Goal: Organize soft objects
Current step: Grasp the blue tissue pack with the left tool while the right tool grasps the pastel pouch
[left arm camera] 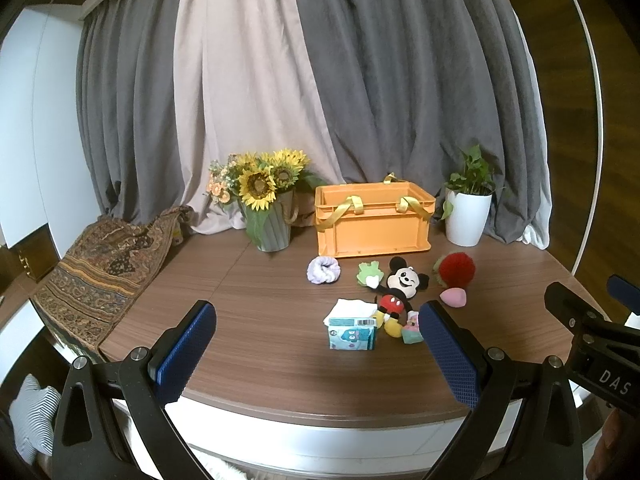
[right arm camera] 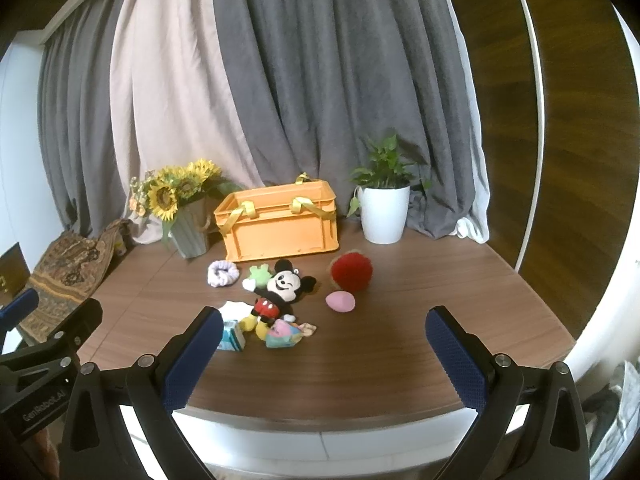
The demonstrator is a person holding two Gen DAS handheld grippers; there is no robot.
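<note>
We are holding our left gripper (left arm camera: 316, 354) and right gripper (right arm camera: 324, 354) over the near table (left arm camera: 248, 304) edge, both with jaws spread wide and gripping nothing. Ahead, the tissue pack (left arm camera: 353, 333), mouse plush (left arm camera: 396, 290), pink egg (right arm camera: 340, 301) and red pompom (right arm camera: 351, 271) are lying before the orange crate (left arm camera: 372, 220)

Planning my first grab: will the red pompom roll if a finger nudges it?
Probably: the red pompom looks round and stands free on the table. Its fuzzy yarn suggests it is light and will squash, so it should grip easily.
</note>
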